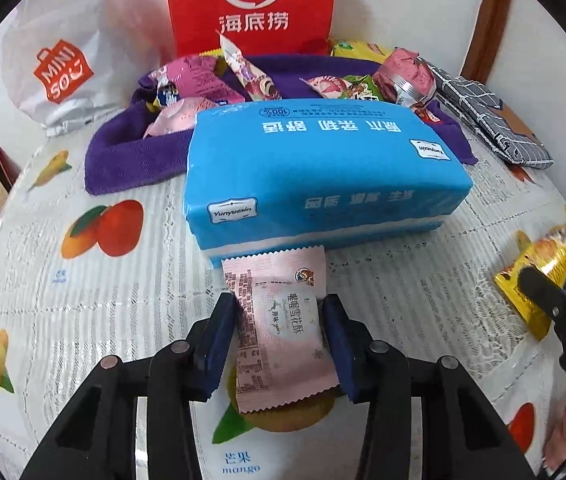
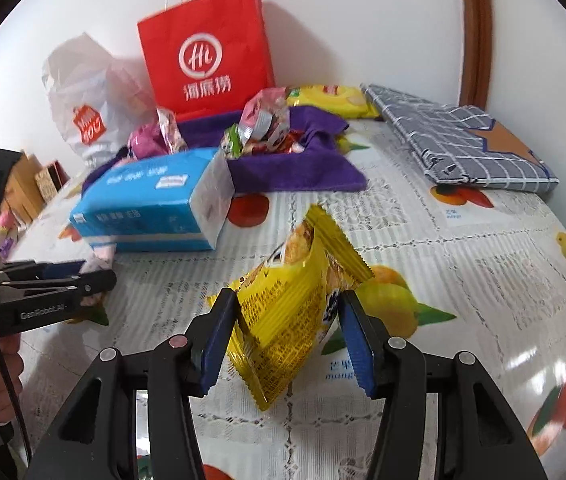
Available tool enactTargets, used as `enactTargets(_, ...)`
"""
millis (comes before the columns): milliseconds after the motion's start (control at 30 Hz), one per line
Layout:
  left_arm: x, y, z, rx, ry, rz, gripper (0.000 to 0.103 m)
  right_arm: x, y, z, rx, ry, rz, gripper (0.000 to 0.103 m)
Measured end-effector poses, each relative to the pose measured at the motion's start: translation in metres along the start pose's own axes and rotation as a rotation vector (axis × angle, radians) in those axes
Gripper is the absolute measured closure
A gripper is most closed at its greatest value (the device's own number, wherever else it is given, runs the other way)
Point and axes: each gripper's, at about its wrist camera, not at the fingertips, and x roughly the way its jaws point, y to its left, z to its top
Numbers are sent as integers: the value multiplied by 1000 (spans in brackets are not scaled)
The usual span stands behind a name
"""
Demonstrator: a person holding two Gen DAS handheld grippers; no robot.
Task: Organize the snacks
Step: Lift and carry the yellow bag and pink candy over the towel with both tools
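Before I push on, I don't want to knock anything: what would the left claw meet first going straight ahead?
Probably the blue plastic-wrapped tissue pack, lying just beyond the pink snack packet between the left claw's fingers; depth is uncertain.

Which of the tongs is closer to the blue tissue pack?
Left. The left tongs sit just before the tissue pack; the right tongs are further off, beside it.
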Motion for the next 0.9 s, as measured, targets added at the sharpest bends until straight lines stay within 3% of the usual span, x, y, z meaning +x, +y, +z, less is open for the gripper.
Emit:
enactTargets(200, 4, -9, -2, 0, -68, 35, 55, 18, 9, 6, -48, 48, 20, 51)
enactTargets(900, 4, -8, -3, -6, -67, 13, 51, 34, 22, 7, -89, 116, -7, 46)
